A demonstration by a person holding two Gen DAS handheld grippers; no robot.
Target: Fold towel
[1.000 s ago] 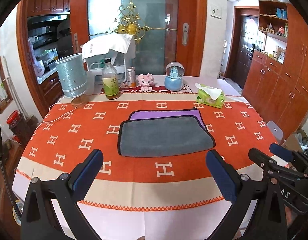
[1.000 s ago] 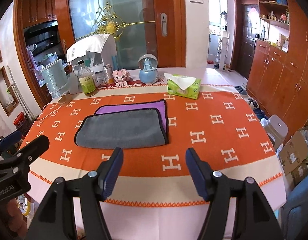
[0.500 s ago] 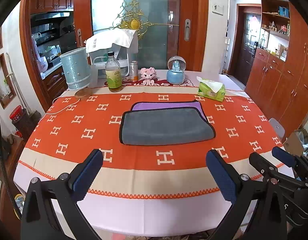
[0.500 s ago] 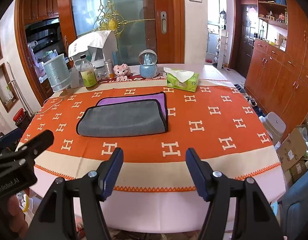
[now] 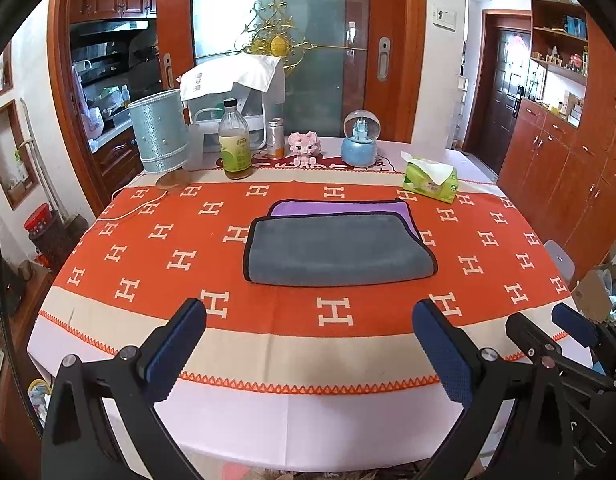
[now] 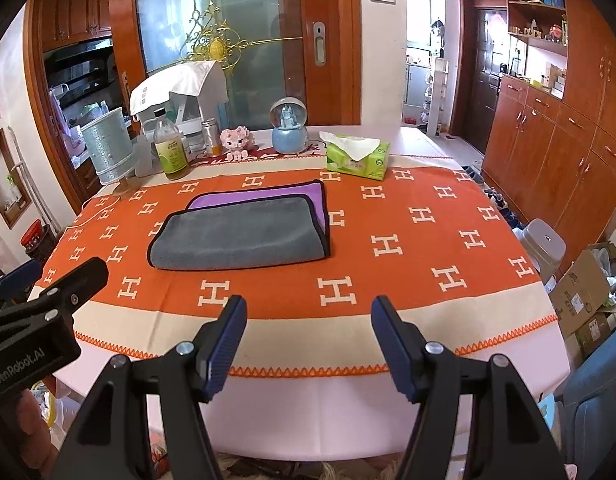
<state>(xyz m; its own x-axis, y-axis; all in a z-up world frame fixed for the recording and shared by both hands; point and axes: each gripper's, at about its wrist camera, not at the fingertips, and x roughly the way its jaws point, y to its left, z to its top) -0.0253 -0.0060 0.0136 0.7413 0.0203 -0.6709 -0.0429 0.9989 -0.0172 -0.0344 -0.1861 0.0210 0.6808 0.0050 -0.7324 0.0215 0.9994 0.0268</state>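
A towel (image 5: 335, 250), grey on top with a purple side showing at its far edge, lies folded on the orange patterned tablecloth (image 5: 148, 240); it also shows in the right wrist view (image 6: 240, 234). My left gripper (image 5: 308, 344) is open and empty, held off the table's near edge, well short of the towel. My right gripper (image 6: 308, 340) is open and empty, also back from the near edge, right of the towel. The right gripper shows in the left wrist view (image 5: 555, 332), and the left gripper shows in the right wrist view (image 6: 48, 292).
Along the table's far side stand a pale blue lamp (image 5: 160, 136), a bottle (image 5: 235, 146), a small can (image 5: 275, 138), a pink toy (image 5: 304, 148), a snow globe (image 5: 359, 138) and a green tissue pack (image 5: 429, 180). A stool (image 6: 543, 240) and boxes (image 6: 587, 296) are at the right.
Both grippers have drawn back from the table, away from the towel; the table's near edge now shows in both views. The towel has not moved.
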